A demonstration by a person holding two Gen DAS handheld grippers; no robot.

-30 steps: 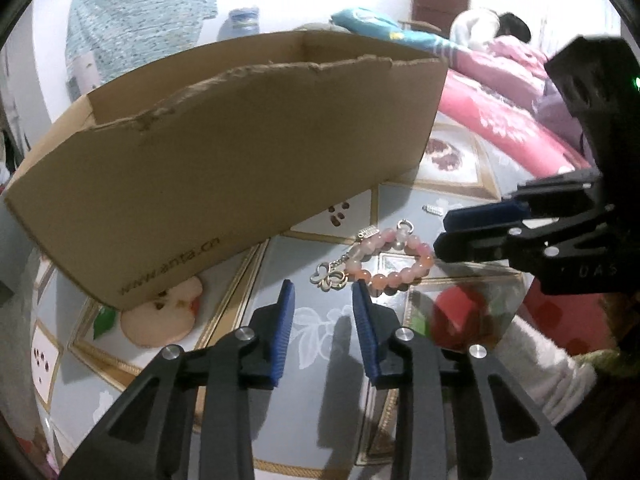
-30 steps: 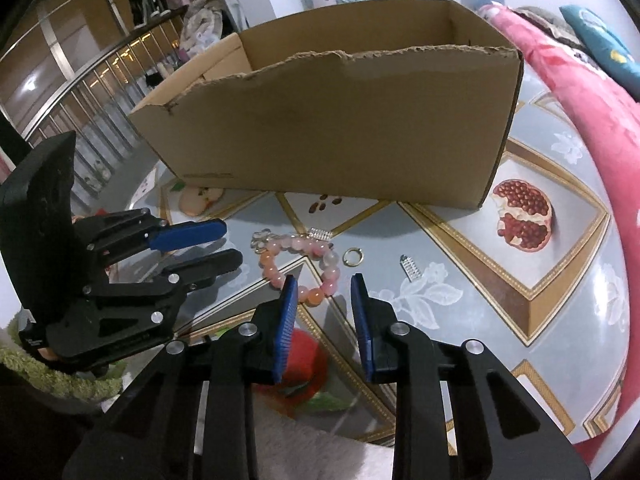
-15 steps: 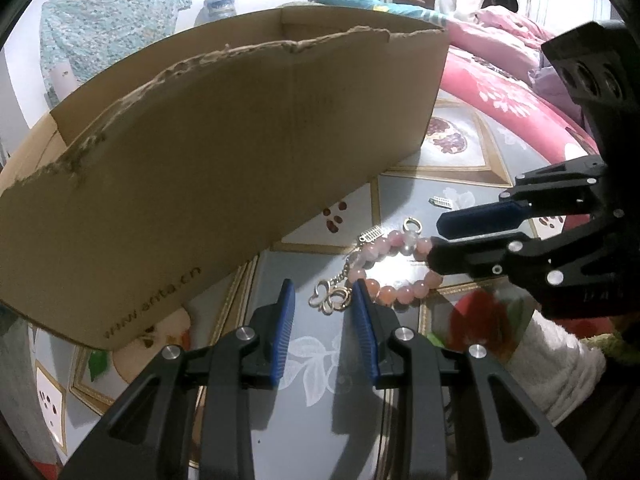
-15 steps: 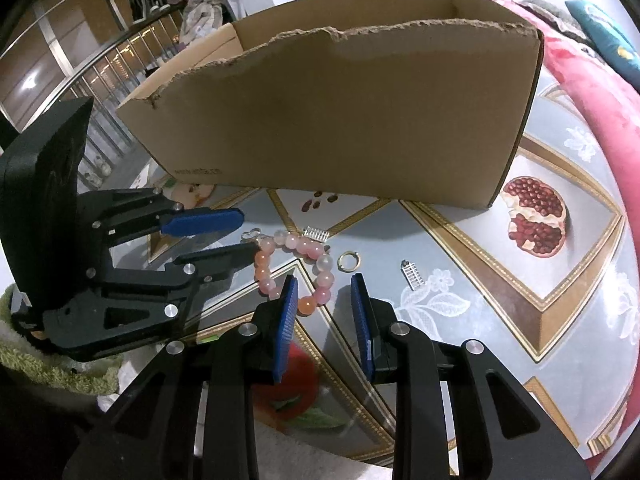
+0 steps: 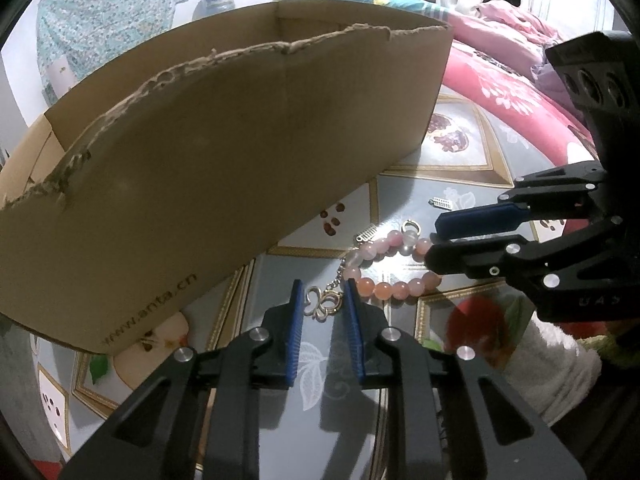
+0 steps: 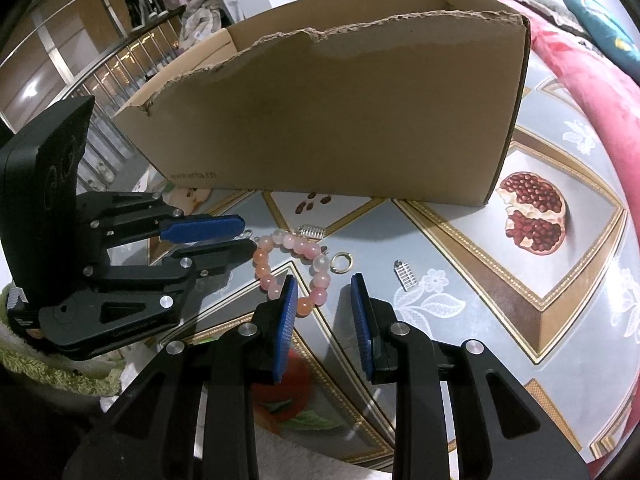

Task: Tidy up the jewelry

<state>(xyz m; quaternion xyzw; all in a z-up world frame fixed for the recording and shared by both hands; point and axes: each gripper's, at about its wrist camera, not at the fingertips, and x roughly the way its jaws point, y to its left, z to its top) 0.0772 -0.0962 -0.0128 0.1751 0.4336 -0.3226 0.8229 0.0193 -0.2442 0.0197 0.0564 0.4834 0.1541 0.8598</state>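
Bracelet [image 5: 394, 264] charm [image 5: 322, 303] between closing left claw [image 5: 322, 300] pads — right claw [image 6: 323, 300] parted, empty

On the table [image 6: 472, 344], the cardboard box [image 6: 340, 120] stands toward the far edge. Before it lies the bead bracelet [image 6: 296, 272], a hair comb charm [image 6: 312, 232] touching its far side, a ring [image 6: 341, 261] at its right, and an abacus charm [image 6: 405, 276] further right.
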